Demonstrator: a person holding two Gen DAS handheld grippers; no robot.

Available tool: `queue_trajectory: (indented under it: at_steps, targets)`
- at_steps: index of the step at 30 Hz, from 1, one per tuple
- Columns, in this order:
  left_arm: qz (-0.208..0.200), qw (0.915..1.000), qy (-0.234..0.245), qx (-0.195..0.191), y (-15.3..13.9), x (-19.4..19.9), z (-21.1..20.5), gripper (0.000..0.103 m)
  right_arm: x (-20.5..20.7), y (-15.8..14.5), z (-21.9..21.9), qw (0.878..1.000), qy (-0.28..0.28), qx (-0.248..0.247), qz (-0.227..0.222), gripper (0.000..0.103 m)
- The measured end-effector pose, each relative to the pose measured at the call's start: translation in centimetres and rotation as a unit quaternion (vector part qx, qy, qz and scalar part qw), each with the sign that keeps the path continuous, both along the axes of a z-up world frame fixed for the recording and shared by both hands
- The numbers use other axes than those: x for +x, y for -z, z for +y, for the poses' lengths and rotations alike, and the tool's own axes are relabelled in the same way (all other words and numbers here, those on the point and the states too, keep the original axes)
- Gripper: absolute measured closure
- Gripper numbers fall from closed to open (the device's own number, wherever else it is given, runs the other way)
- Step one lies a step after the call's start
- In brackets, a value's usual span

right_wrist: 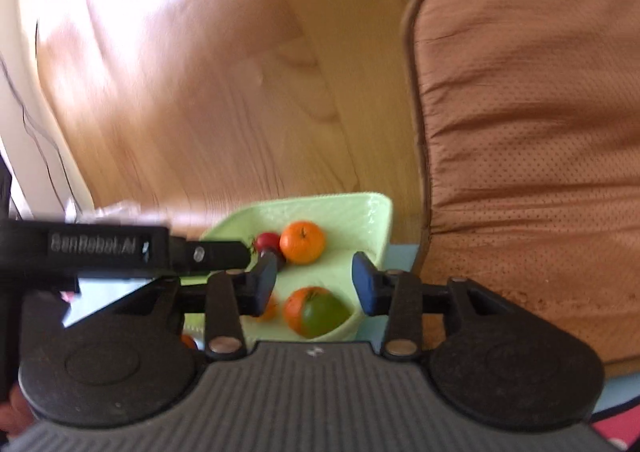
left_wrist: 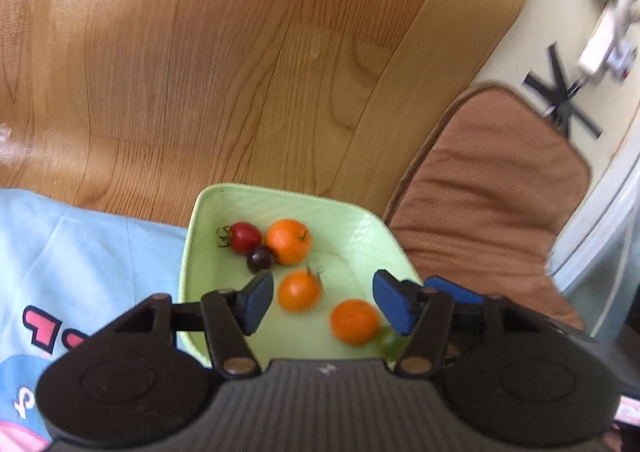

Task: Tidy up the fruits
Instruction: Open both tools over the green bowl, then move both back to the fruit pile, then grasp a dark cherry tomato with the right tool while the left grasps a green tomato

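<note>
A light green square dish (left_wrist: 224, 208) sits on a pale blue cloth. In it lie three oranges (left_wrist: 289, 241), a red tomato (left_wrist: 244, 237), a dark plum (left_wrist: 260, 258) and a green fruit (left_wrist: 387, 338) half hidden at the right. My left gripper (left_wrist: 323, 302) is open and empty, hovering over the dish above two oranges. My right gripper (right_wrist: 314, 286) is open and empty over the same dish (right_wrist: 376, 212); a green fruit (right_wrist: 324, 314) overlaps an orange (right_wrist: 294, 310) below it. The left gripper's arm (right_wrist: 120, 248) crosses the right wrist view at left.
A wooden tabletop (left_wrist: 240, 72) lies beyond the dish. A brown padded chair cushion (right_wrist: 528, 132) stands to the right. The blue cloth (left_wrist: 80, 252) with pink print covers the near left. A white device (left_wrist: 600, 48) lies on the floor far right.
</note>
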State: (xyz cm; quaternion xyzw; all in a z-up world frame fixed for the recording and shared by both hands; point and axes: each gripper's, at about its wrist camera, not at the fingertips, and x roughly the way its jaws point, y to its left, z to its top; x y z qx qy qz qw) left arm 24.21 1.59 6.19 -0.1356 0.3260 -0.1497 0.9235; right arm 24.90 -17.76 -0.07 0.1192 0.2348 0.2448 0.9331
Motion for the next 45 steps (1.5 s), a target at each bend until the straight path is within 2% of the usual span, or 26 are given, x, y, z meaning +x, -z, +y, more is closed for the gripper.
queue_trajectory:
  at_steps: [4,6,9,13,15,17,19,23,25,27,29,30,32,34,36,39,41,43,45]
  targets:
    - [-0.036,0.9986,-0.006,-0.039,-1.8,-3.5,2.7,0.047,-1.1,-1.8,-1.3,0.999,-0.001,0.038,-0.015,0.058]
    - [-0.046,0.9985,-0.014,-0.026,-2.2,-5.9,3.9,0.046,-1.8,-2.9,-1.6,0.999,-0.020,0.045,-0.012,0.059]
    - [-0.041,0.9986,-0.031,-0.010,-1.8,-9.2,5.7,0.044,-3.4,-3.7,-1.0,0.998,-0.058,0.024,-0.004,0.061]
    - [-0.037,0.9964,-0.047,-0.060,-0.6,-13.5,8.1,0.043,-7.1,-3.1,0.7,0.992,-0.106,-0.057,-0.025,0.073]
    - [-0.034,0.9941,-0.054,-0.087,0.3,-15.5,8.9,0.043,-9.0,-2.1,1.9,0.986,-0.117,-0.115,-0.038,0.073]
    - [-0.028,0.9927,-0.054,-0.104,1.1,-17.1,9.5,0.043,-10.0,-1.0,3.1,0.976,-0.126,-0.169,-0.057,0.073]
    - [-0.019,0.9931,-0.049,-0.105,1.7,-18.0,9.6,0.043,-10.9,0.0,4.2,0.963,-0.129,-0.219,-0.085,0.073]
    - [-0.005,0.9936,-0.041,-0.105,2.6,-19.4,9.7,0.043,-10.1,1.7,6.5,0.932,-0.122,-0.312,-0.139,0.073]
    - [0.002,0.9926,-0.042,-0.114,2.9,-19.7,9.5,0.043,-9.1,2.0,7.3,0.922,-0.141,-0.327,-0.149,0.072]
    - [0.002,0.9927,-0.034,-0.115,3.1,-20.2,9.2,0.043,-8.1,1.9,8.2,0.916,-0.164,-0.341,-0.133,0.073]
    - [-0.002,0.9947,-0.026,-0.100,3.0,-20.8,8.6,0.042,-8.1,1.7,8.3,0.916,-0.174,-0.340,-0.119,0.084]
    - [-0.004,0.9955,-0.023,-0.092,3.0,-21.0,8.4,0.042,-8.4,1.6,8.2,0.917,-0.170,-0.344,-0.112,0.085]
    - [-0.002,0.9958,-0.018,-0.090,3.1,-21.2,8.1,0.041,-9.0,1.1,7.2,0.930,-0.163,-0.320,-0.081,0.101]
    - [0.000,0.9956,-0.010,-0.093,3.4,-21.2,7.8,0.041,-10.3,0.2,5.5,0.948,-0.163,-0.271,-0.045,0.101]
    - [0.004,0.9960,-0.003,-0.089,3.7,-20.8,7.2,0.041,-12.0,-0.1,4.3,0.957,-0.167,-0.237,-0.037,0.101]
    - [0.008,0.9970,0.008,-0.077,3.8,-19.8,6.0,0.041,-14.3,0.2,3.7,0.959,-0.174,-0.221,-0.042,0.100]
    - [0.004,0.9986,0.015,-0.051,3.8,-18.7,4.7,0.040,-14.5,0.6,3.8,0.958,-0.164,-0.229,-0.056,0.099]
    - [0.003,0.9995,0.022,-0.024,3.9,-17.4,3.2,0.040,-13.5,0.9,4.1,0.957,-0.144,-0.242,-0.070,0.097]
    - [0.004,0.9998,0.018,-0.005,4.1,-16.2,2.1,0.040,-11.9,1.1,4.1,0.959,-0.141,-0.237,-0.057,0.093]
